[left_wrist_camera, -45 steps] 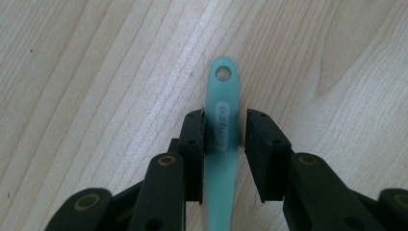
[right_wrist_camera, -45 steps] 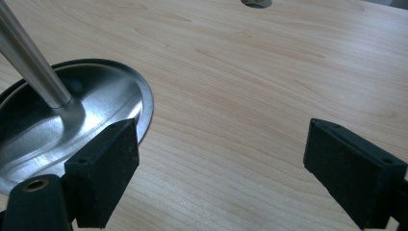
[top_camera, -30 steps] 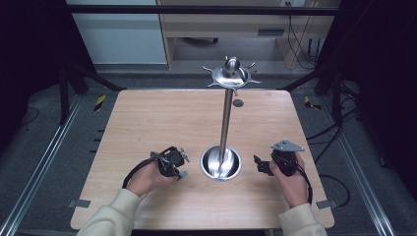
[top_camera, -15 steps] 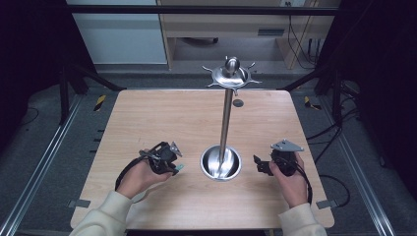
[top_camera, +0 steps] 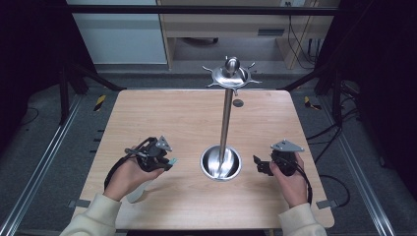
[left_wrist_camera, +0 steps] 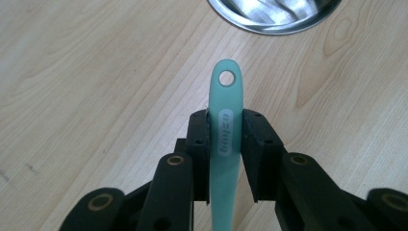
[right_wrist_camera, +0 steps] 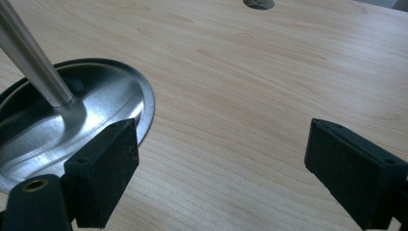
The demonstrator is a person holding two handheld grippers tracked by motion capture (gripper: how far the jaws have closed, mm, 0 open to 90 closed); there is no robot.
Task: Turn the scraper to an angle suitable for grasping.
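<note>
Two sets of tongs are in my hands over the near half of the desk (top_camera: 147, 113). Toward the near left corner, my left tongs (left_wrist_camera: 225, 139) are clamped on a teal silicone utensil handle (left_wrist_camera: 226, 120); the pads press its flat sides, and the end with the hanging hole sticks out past them toward the steel stand. From the high view those left tongs (top_camera: 167, 161) sit off the desk surface, the teal tip just showing. At the middle of the near edge stands the steel utensil stand (top_camera: 225, 118), round base dish, upright pole, hooked crown on top. Toward the near right corner, my right tongs (right_wrist_camera: 221, 168) gape wide with nothing between them, just beside the base dish (right_wrist_camera: 72, 125).
</note>
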